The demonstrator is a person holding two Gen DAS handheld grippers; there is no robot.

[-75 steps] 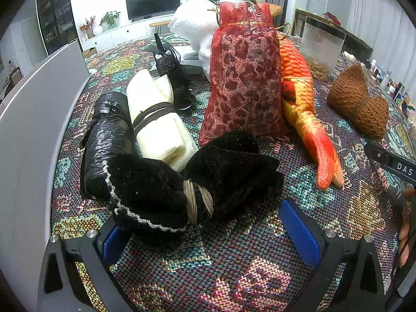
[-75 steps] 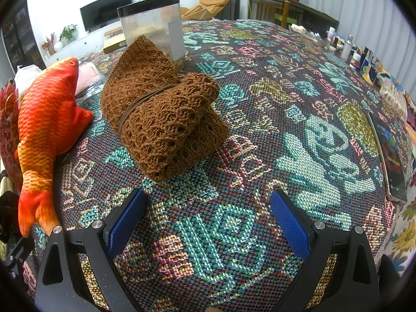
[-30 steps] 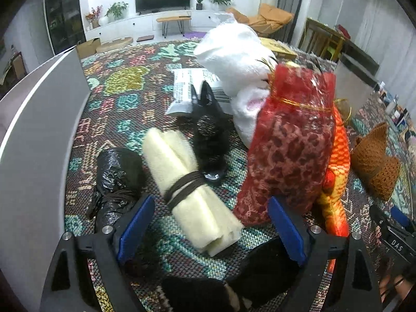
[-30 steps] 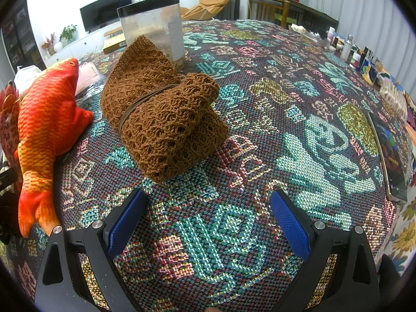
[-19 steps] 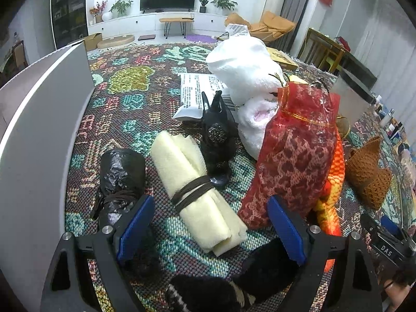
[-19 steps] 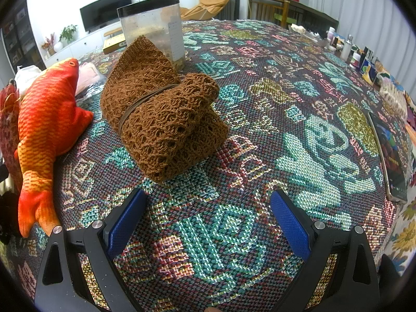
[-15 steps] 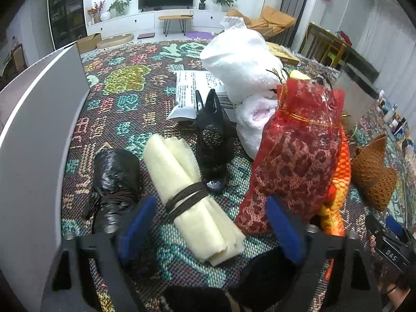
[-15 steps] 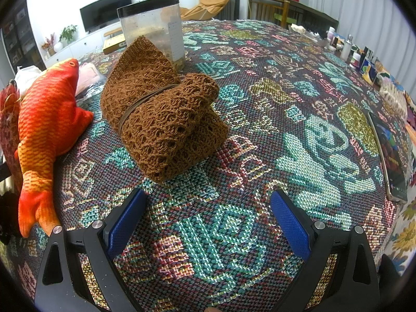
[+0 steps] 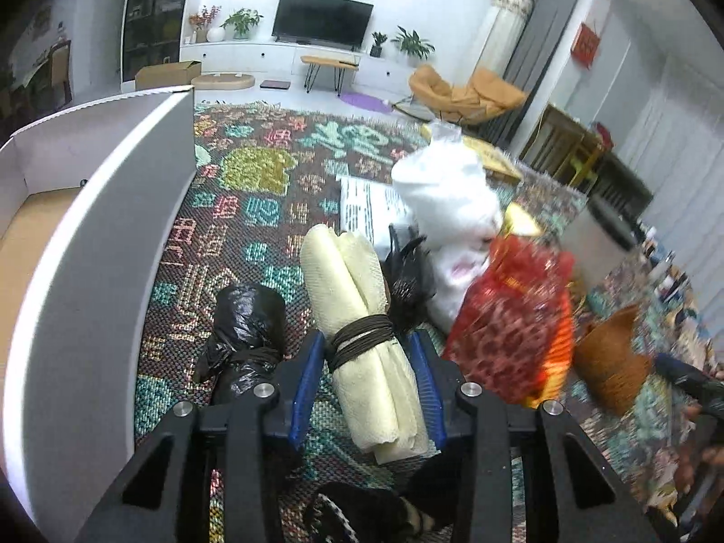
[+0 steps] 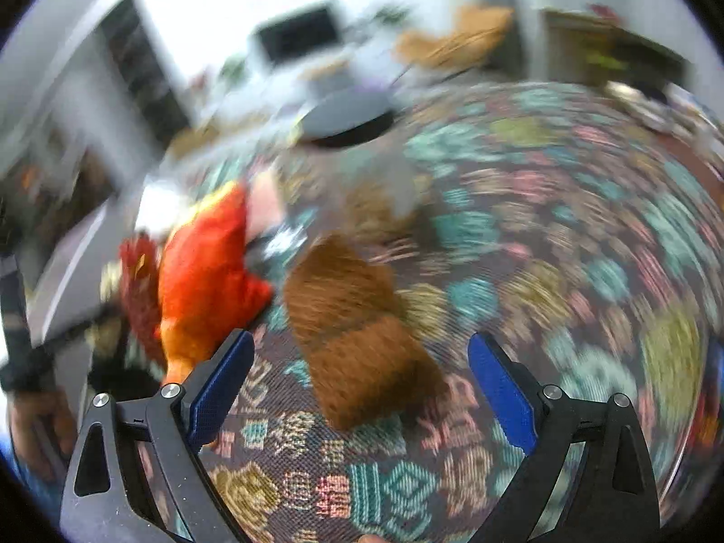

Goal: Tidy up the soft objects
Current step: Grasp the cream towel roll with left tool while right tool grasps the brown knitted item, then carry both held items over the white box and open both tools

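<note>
Since a second ago the left gripper (image 9: 366,348) has gone from standing wide over the table to narrowing around the cream rolled cloth (image 9: 366,330). Its jaws are closing with the roll between them, and both blue pads (image 9: 307,380) lie against the roll's sides just below its dark cord (image 9: 359,341). The roll now looks lifted a little off the patterned tablecloth (image 9: 253,181), though the fisheye view makes that hard to confirm.

Left of the roll lies a black plastic bundle (image 9: 246,321), partly hidden by the gripper's frame. Beyond it curves the wall of a white box (image 9: 113,235). A black furry bundle (image 9: 375,511) at the bottom edge is mostly cut off. To the right stand a red mesh bag (image 9: 511,316), blurred, and a white bag (image 9: 448,190); the orange fish toy (image 9: 559,344) shows only as a sliver behind the red bag.

The right wrist view is heavily smeared by motion. The right gripper (image 10: 357,380) stands wide with nothing between its pads. The brown knitted bundle (image 10: 353,326) lies on the tablecloth ahead of it, and the fish toy is just left of the bundle. A hand (image 10: 36,421) on the other gripper's handle is cut off at the left edge.
</note>
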